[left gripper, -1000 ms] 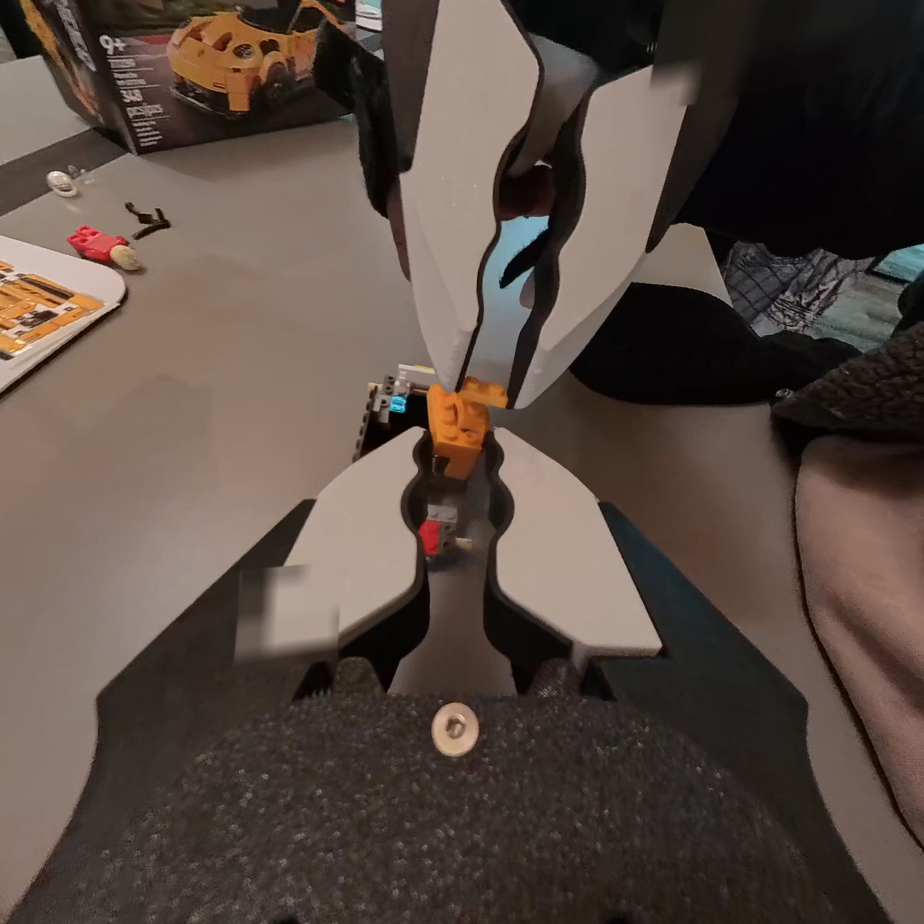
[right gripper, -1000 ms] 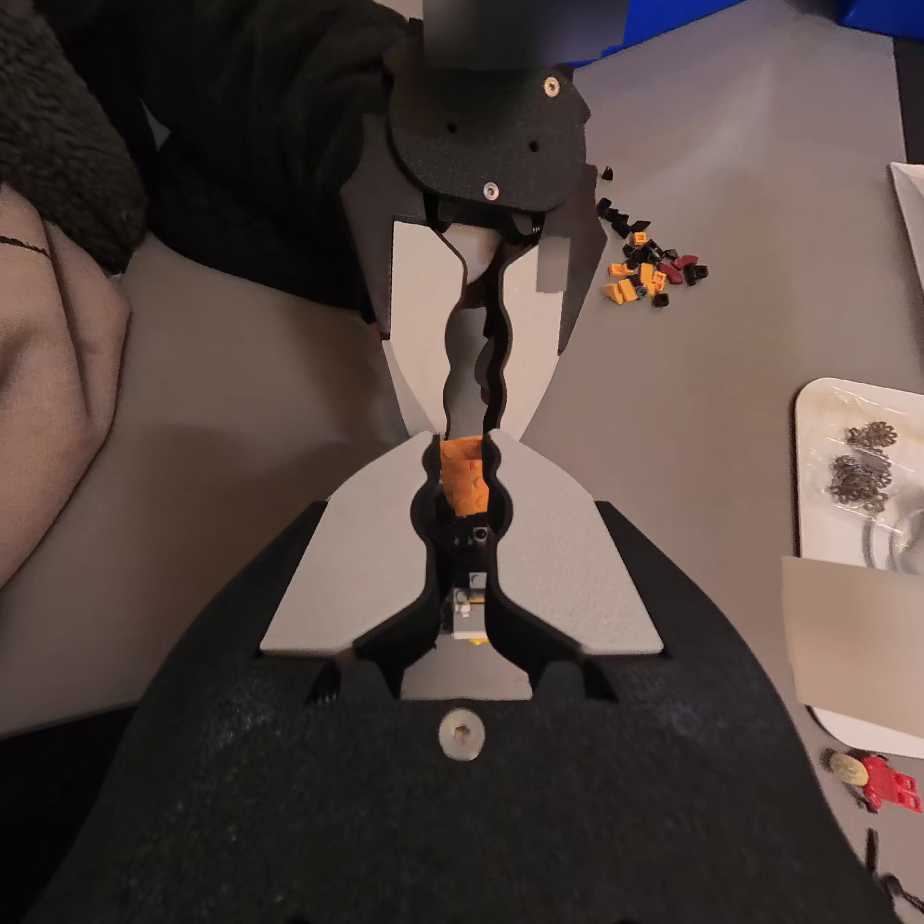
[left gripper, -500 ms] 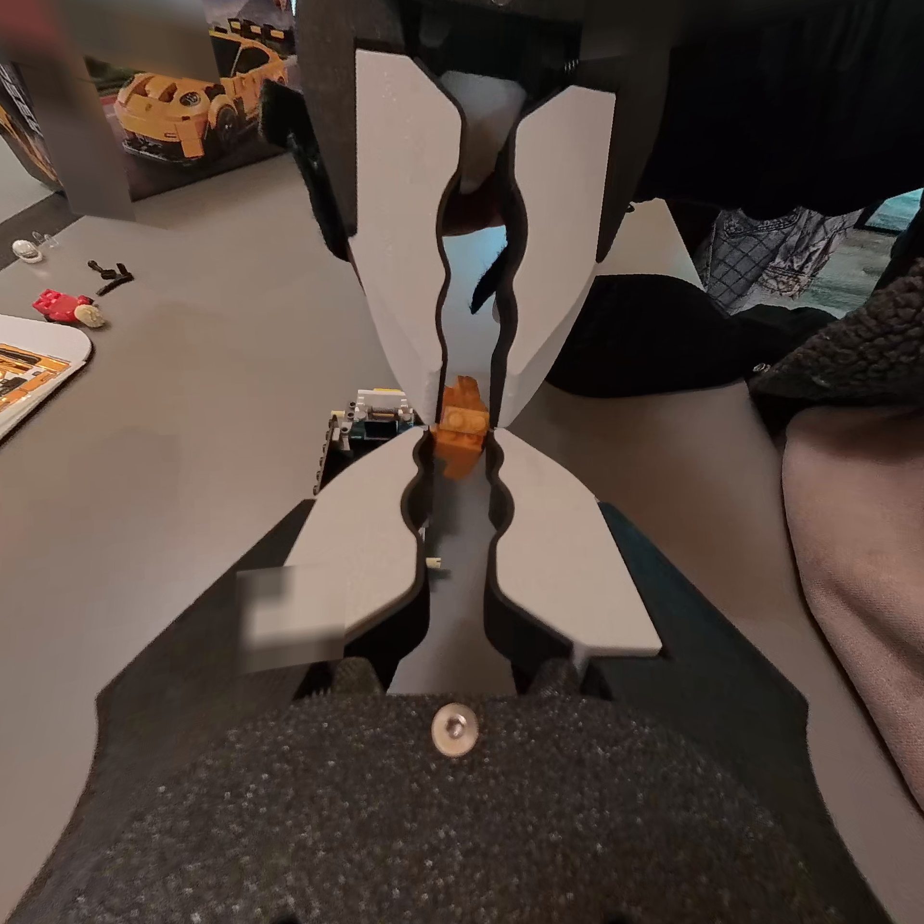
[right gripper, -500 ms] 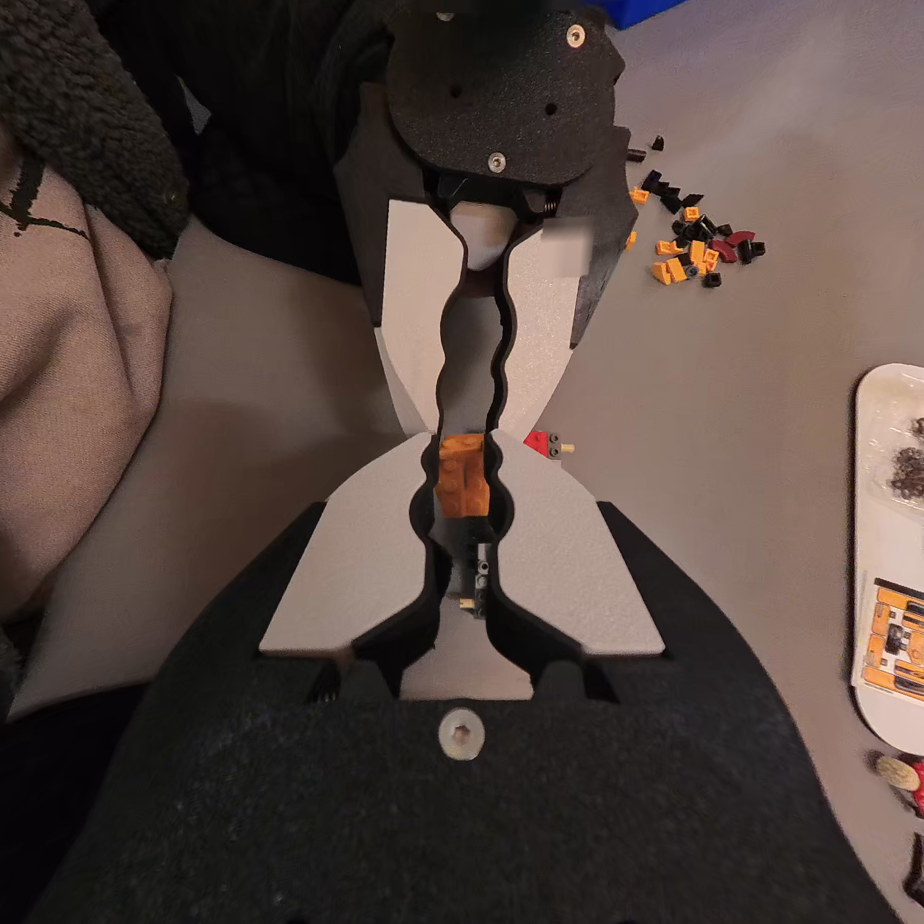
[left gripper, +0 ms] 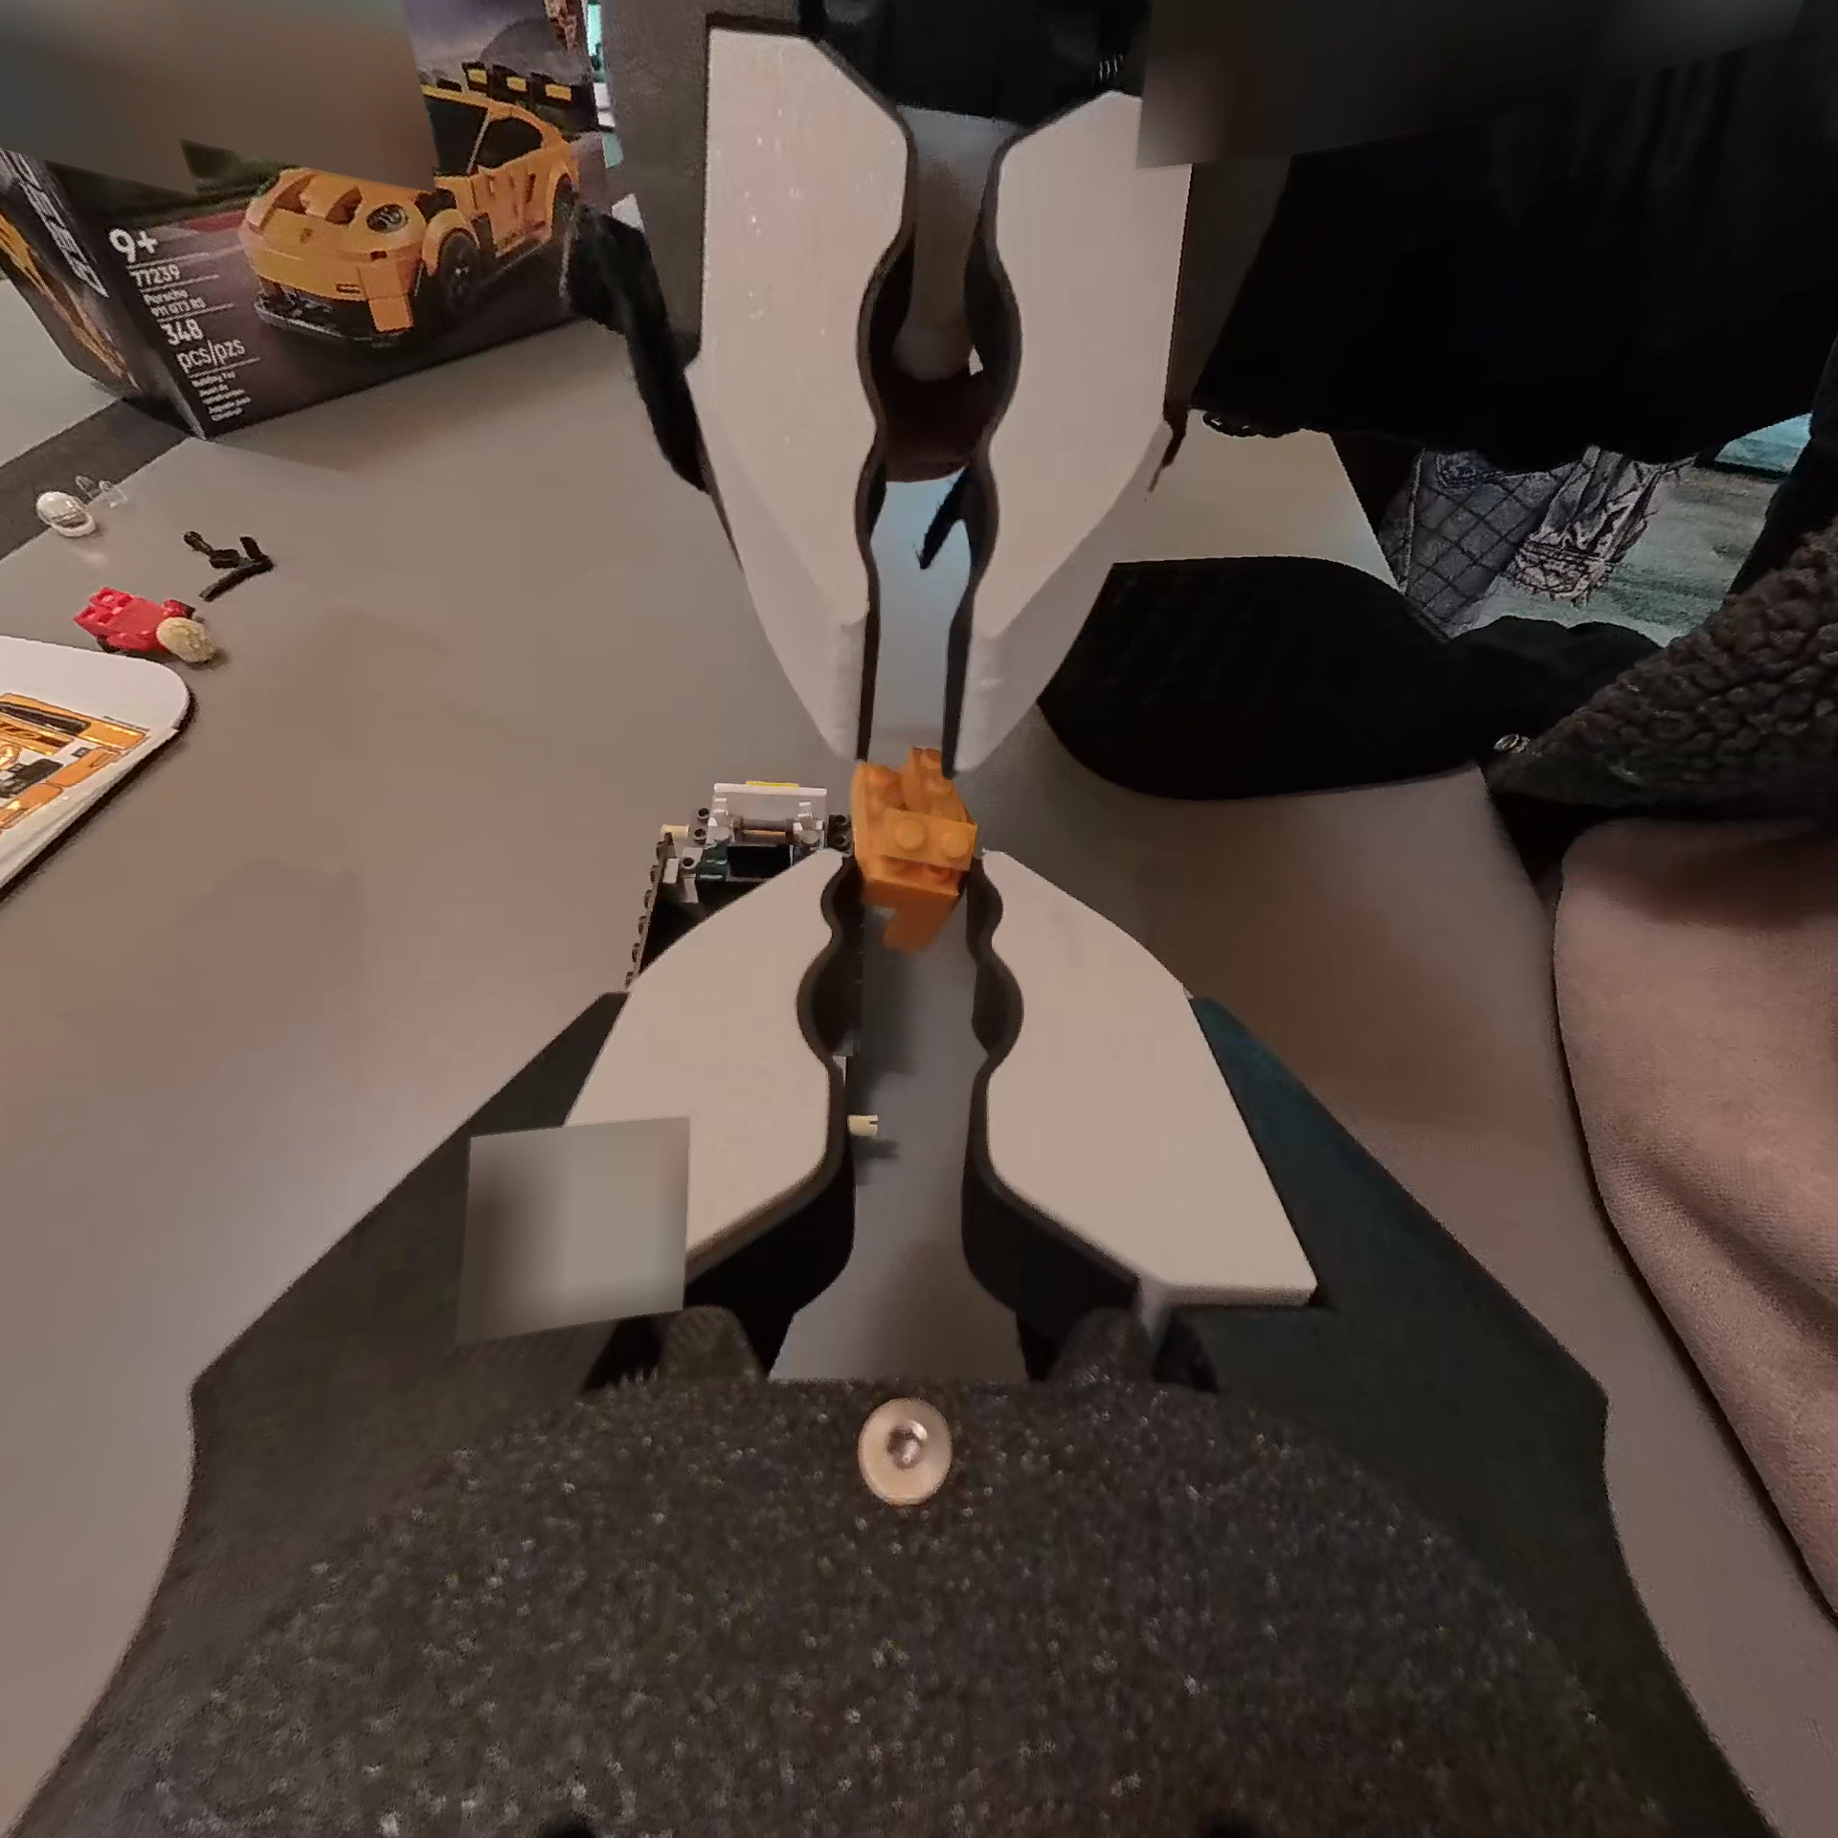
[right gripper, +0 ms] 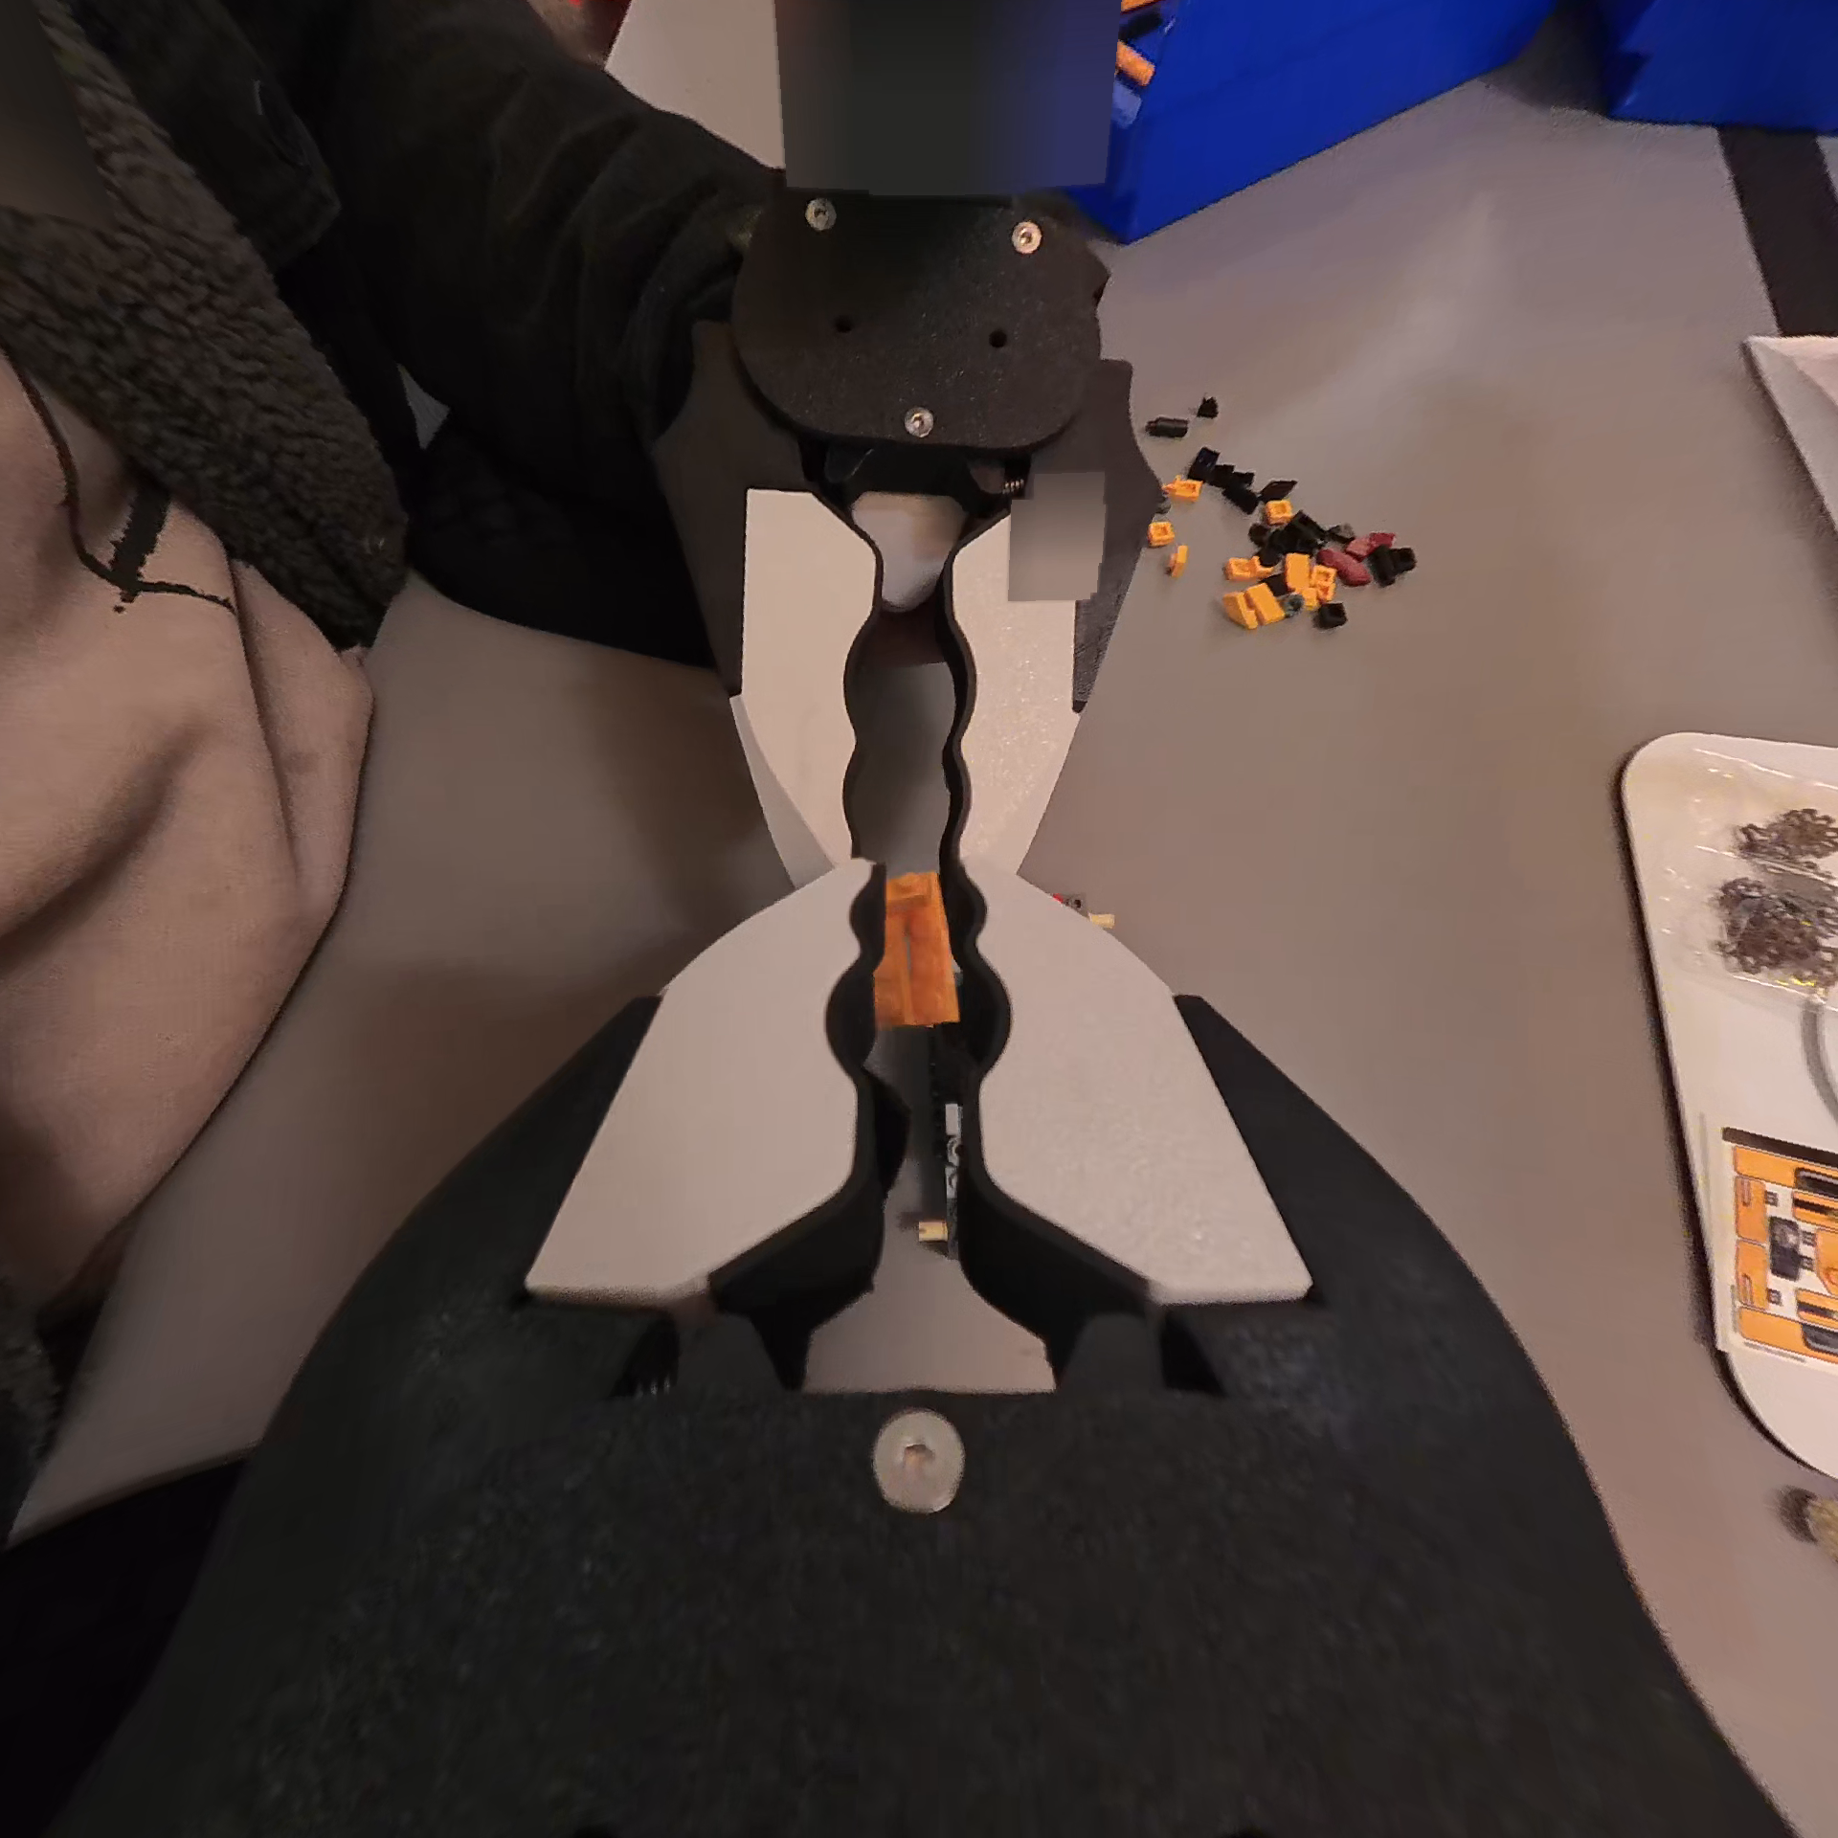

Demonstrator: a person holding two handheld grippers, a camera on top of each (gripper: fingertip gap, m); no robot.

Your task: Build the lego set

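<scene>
A: The left gripper [left gripper: 910, 875] and the right gripper [right gripper: 910, 885] meet tip to tip, both nearly closed on the same orange brick cluster [left gripper: 913, 860].

B: What does that piece look like?

A: A small stack of orange studded bricks, with a flat orange tab hanging from its underside. It is held above the grey table [left gripper: 418, 796], pinched at each pair of fingertips. In the right wrist view it shows as a narrow orange strip between the jaws.

B: And the room around it?

A: The dark car chassis [left gripper: 741, 855] sits on the table just left of the cluster. A set box [left gripper: 298, 288] stands well back at the far left; a booklet [left gripper: 60, 756] lies at the left edge. Loose orange and black pieces [right gripper: 1283, 557] are scattered well apart, to the right in the right wrist view. A person's sleeve [left gripper: 1681, 1094] crowds the near side.
</scene>
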